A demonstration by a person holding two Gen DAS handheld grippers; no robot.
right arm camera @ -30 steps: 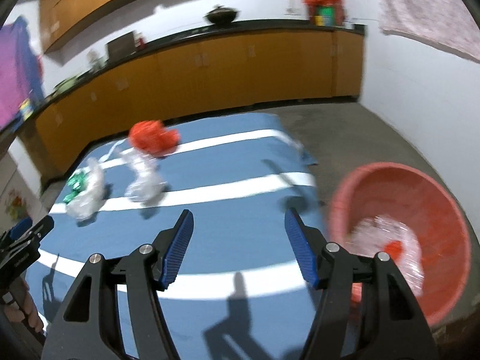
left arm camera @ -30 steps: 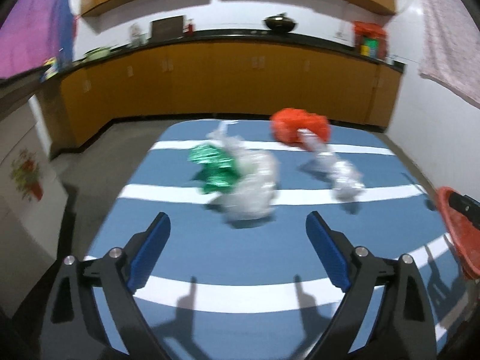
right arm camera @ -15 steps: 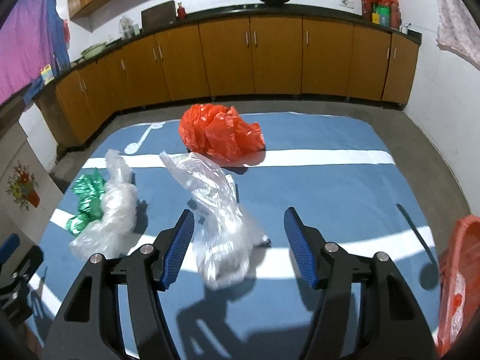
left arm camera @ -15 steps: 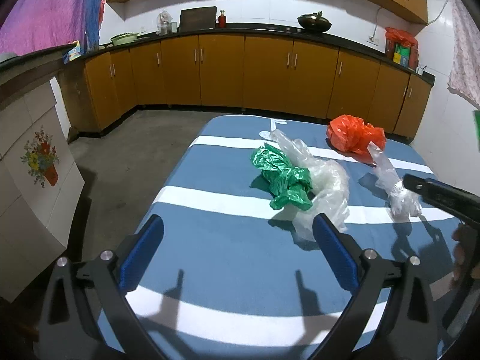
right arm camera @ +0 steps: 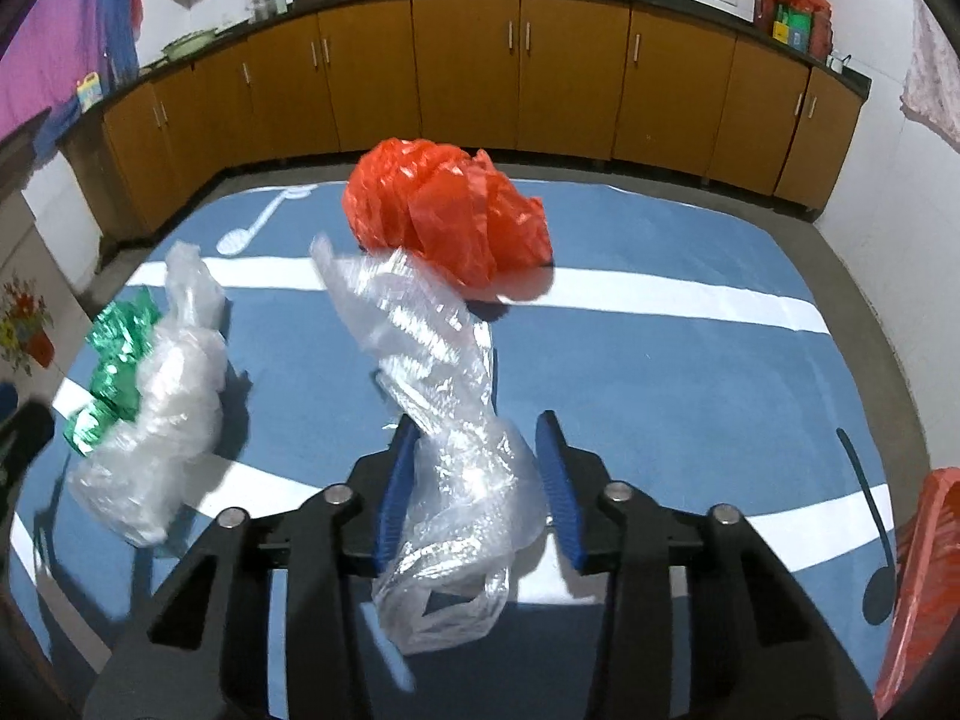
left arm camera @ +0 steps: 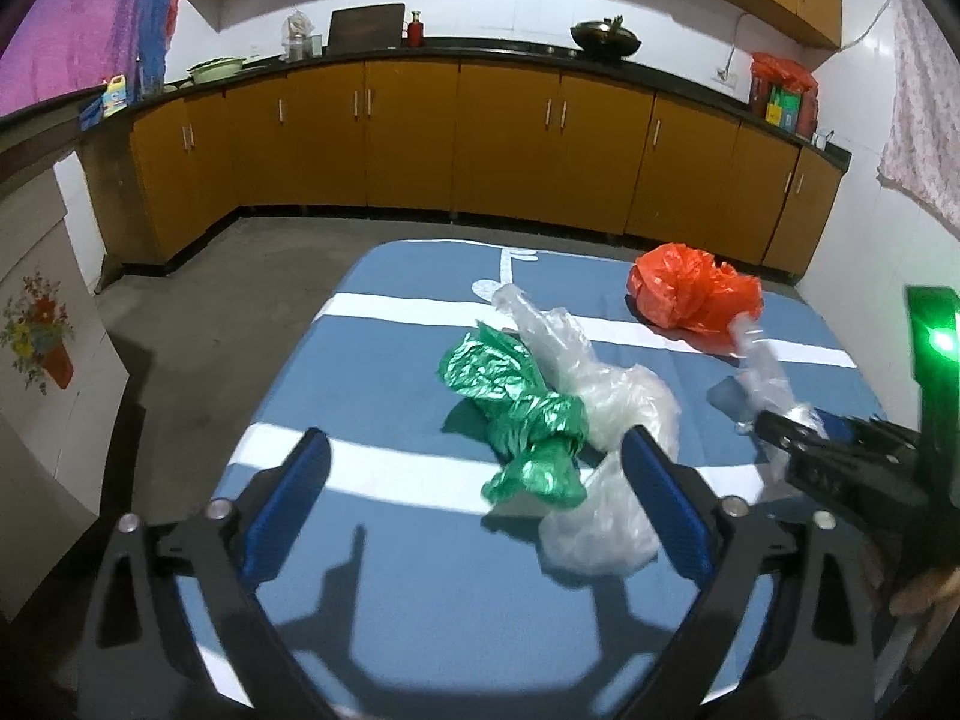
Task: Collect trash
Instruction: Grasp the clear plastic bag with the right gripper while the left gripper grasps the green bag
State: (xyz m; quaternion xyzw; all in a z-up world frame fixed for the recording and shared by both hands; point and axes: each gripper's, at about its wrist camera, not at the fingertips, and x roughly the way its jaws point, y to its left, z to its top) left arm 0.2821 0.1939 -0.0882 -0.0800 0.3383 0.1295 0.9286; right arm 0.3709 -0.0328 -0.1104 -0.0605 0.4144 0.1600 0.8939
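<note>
On the blue striped mat (right arm camera: 660, 360) lie three pieces of trash. A crumpled clear plastic bag (right arm camera: 444, 360) stands between the jaws of my right gripper (right arm camera: 477, 426), which are closing, with both pads against it. Behind it sits an orange plastic bag (right arm camera: 450, 216), also in the left wrist view (left arm camera: 690, 300). A green bag (left arm camera: 522, 414) tied up with another clear bag (left arm camera: 618, 402) lies just ahead of my left gripper (left arm camera: 474, 444). Its jaws stand wide and are closing slightly, gripping nothing. The right gripper (left arm camera: 774, 429) shows at the right edge.
The rim of a red basin (right arm camera: 924, 570) shows at the mat's right edge. Orange-brown cabinets (left arm camera: 480, 138) line the back wall beyond a strip of grey floor (left arm camera: 228, 312). A white tiled unit (left arm camera: 36, 360) stands at the left.
My right gripper has narrowed from open around the clear bag to pressing on it. My left gripper has drawn closer to the green and clear bundle.
</note>
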